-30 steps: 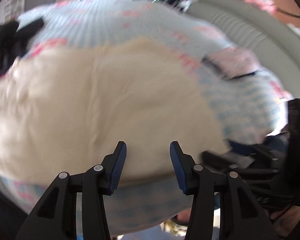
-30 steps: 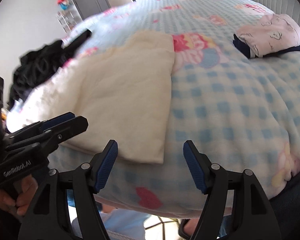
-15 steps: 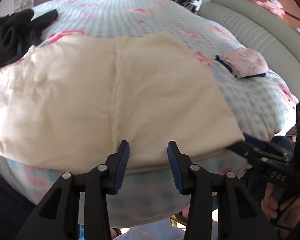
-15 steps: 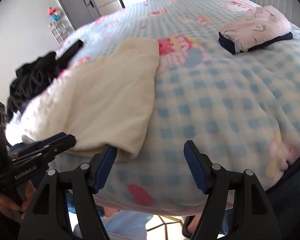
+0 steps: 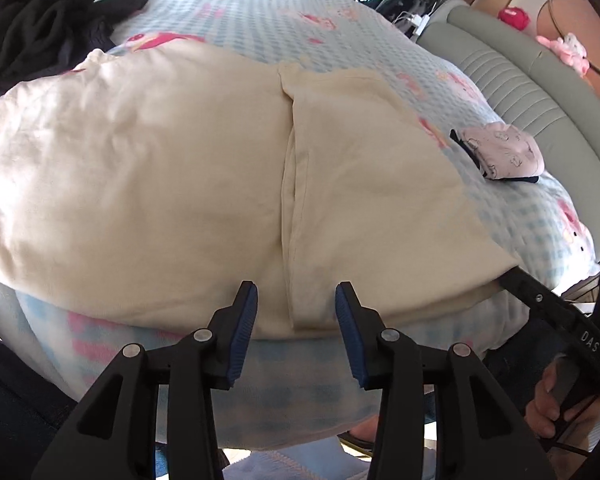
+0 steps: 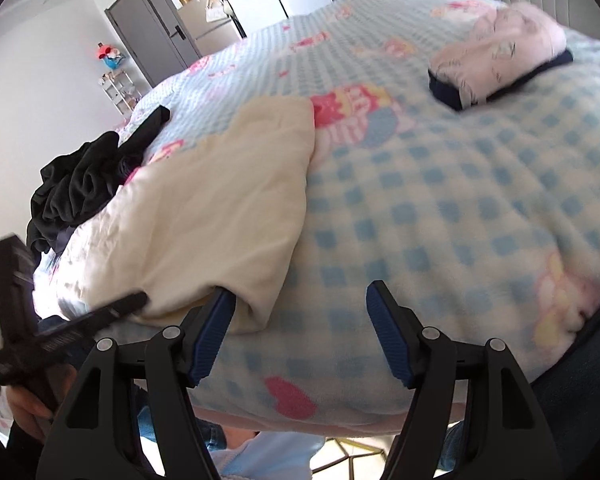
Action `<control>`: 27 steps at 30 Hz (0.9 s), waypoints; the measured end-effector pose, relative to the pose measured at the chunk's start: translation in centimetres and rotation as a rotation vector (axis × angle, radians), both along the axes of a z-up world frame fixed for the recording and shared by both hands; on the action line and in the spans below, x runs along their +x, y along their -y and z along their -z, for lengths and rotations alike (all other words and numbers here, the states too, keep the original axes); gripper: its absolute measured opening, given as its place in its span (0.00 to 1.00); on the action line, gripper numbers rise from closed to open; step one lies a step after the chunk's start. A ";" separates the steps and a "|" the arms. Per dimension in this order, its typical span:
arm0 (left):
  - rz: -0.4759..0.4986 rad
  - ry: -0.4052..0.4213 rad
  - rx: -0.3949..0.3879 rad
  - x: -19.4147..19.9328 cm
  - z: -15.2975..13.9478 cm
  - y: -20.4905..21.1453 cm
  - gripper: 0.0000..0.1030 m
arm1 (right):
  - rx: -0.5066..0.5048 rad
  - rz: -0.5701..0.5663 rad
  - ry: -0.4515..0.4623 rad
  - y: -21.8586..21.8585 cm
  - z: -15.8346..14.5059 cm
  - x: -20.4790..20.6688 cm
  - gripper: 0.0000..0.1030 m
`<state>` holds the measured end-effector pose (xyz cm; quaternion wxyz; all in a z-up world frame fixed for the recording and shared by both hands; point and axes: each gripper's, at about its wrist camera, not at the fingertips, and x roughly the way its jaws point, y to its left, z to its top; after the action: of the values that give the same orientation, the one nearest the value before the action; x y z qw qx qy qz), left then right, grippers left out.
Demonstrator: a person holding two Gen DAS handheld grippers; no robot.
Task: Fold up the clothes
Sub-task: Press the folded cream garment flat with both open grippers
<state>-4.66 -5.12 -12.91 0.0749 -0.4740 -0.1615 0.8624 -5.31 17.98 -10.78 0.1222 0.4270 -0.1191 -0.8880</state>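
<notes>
A cream garment (image 5: 180, 180) lies spread on a blue checked blanket (image 5: 260, 12), one side panel folded in along a seam. My left gripper (image 5: 296, 296) hovers at the near hem, its jaws opening, with the folded edge showing between the tips and no pad pressing. It also shows as a black finger (image 6: 112, 312) at that hem. My right gripper (image 6: 300, 296) stands open at the cream garment's (image 6: 220, 220) near right corner. Its left fingertip (image 6: 224, 308) is tucked against the cloth. In the left wrist view one right finger (image 5: 540, 296) reaches under that corner.
A folded pink garment with navy trim (image 5: 500, 152) (image 6: 500, 56) rests on the blanket (image 6: 440, 200) to the right. A heap of black clothes (image 5: 32, 24) (image 6: 80, 188) lies at the far left. A grey padded headboard (image 5: 520, 92) curves behind. A person's hands hold both grippers.
Both grippers have closed in on the cream garment's near hem. The right gripper's left finger now meets the corner, where before it stood clear of it.
</notes>
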 end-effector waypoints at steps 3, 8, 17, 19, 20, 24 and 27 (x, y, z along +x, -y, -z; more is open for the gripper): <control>-0.013 -0.010 0.007 0.1 -0.4 0.2 0.42 | 0.021 0.008 0.019 0.3 0.3 -0.2 0.68; 0.014 -0.191 0.035 1.0 -3.6 -0.3 0.45 | 0.009 -0.095 -0.054 1.9 -1.3 0.6 0.69; -0.029 0.002 0.047 -0.2 0.2 0.5 0.45 | 0.033 0.012 0.153 -0.1 3.5 -1.4 0.71; -0.052 0.017 0.081 -0.3 0.5 0.9 0.45 | 0.005 0.025 0.166 -0.9 3.0 -1.2 0.71; -0.049 0.017 0.074 -0.2 0.4 0.9 0.45 | 0.010 0.032 0.156 -1.2 2.6 -1.1 0.71; -0.120 -0.034 0.092 1.2 -1.4 2.6 0.45 | 0.014 0.079 0.086 -2.1 0.3 -0.4 0.70; -0.293 -0.091 0.133 3.3 -3.1 6.6 0.45 | -0.016 0.080 0.054 -1.9 -1.6 -0.9 0.71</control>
<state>-1.40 -11.69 -9.77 -0.0133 -0.3998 -0.2819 0.8721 -6.25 19.86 -9.14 0.0867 0.4446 -0.1467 -0.8794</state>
